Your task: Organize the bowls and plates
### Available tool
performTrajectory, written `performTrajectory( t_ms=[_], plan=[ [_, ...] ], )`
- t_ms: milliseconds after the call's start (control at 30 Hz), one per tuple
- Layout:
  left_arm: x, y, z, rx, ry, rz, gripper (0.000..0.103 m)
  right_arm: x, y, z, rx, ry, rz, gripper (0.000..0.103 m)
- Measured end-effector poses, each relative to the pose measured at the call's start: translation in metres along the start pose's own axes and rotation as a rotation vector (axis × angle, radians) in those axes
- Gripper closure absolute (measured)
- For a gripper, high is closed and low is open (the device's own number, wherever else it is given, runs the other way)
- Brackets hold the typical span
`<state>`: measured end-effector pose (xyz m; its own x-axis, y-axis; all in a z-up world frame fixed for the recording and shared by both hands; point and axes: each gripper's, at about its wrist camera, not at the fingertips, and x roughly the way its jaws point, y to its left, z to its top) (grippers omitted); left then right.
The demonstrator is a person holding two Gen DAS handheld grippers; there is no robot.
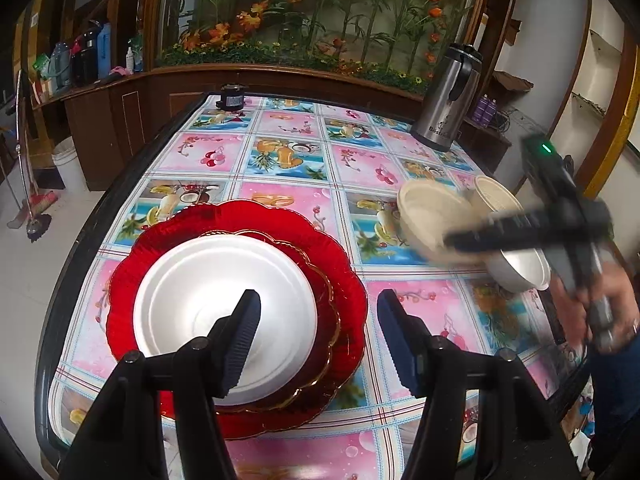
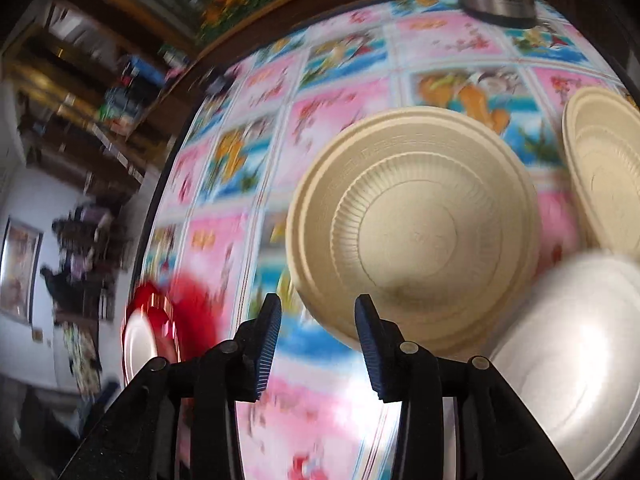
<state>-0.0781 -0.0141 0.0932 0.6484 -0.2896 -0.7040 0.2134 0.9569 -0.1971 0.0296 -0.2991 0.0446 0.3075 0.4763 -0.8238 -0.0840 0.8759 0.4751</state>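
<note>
A white plate (image 1: 200, 280) lies on a small gold-rimmed red plate (image 1: 320, 300), which lies on a large scalloped red plate (image 1: 168, 248). My left gripper (image 1: 318, 298) hovers open over the stack's right side with nothing between its fingers. To the right sit two beige ribbed bowls (image 1: 428, 212) (image 1: 492, 196) and a white bowl (image 1: 520, 268). My right gripper (image 1: 452, 240), blurred, reaches over them. In the right wrist view that gripper (image 2: 318, 302) stands open and empty just short of the near beige bowl (image 2: 412, 224). The other beige bowl (image 2: 604, 176) and the white bowl (image 2: 580, 360) are at the right.
The table (image 1: 280, 184) has a fruit-print cloth and a dark rim. A steel thermos (image 1: 448, 100) stands at the back right and a small black device (image 1: 231, 98) at the back edge. A person's hand (image 1: 600, 304) holds the right gripper. A broom and a bucket (image 1: 68, 164) stand on the floor.
</note>
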Motion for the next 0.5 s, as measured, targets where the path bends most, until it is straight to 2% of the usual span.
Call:
performTrajectory(
  t_ms=[67, 167, 233, 367, 500],
  plan=[
    [0.001, -0.004, 0.001, 0.001, 0.007, -0.012, 0.043, -0.004, 0.015, -0.032, -0.076, 0.037, -0.008, 0.058],
    [0.004, -0.015, 0.001, 0.011, 0.018, -0.047, 0.043, -0.026, 0.029, -0.086, -0.159, 0.049, 0.028, 0.058],
    [0.008, -0.024, 0.001, 0.018, 0.034, -0.075, 0.043, -0.047, 0.032, -0.111, -0.192, -0.003, 0.045, 0.058],
    [0.018, -0.047, -0.005, 0.040, 0.086, -0.127, 0.043, -0.085, 0.020, -0.143, -0.190, -0.172, -0.052, 0.057],
    [0.023, -0.056, -0.018, 0.027, 0.123, -0.143, 0.044, -0.083, -0.009, -0.151, -0.103, -0.213, -0.062, 0.058]
  ],
)
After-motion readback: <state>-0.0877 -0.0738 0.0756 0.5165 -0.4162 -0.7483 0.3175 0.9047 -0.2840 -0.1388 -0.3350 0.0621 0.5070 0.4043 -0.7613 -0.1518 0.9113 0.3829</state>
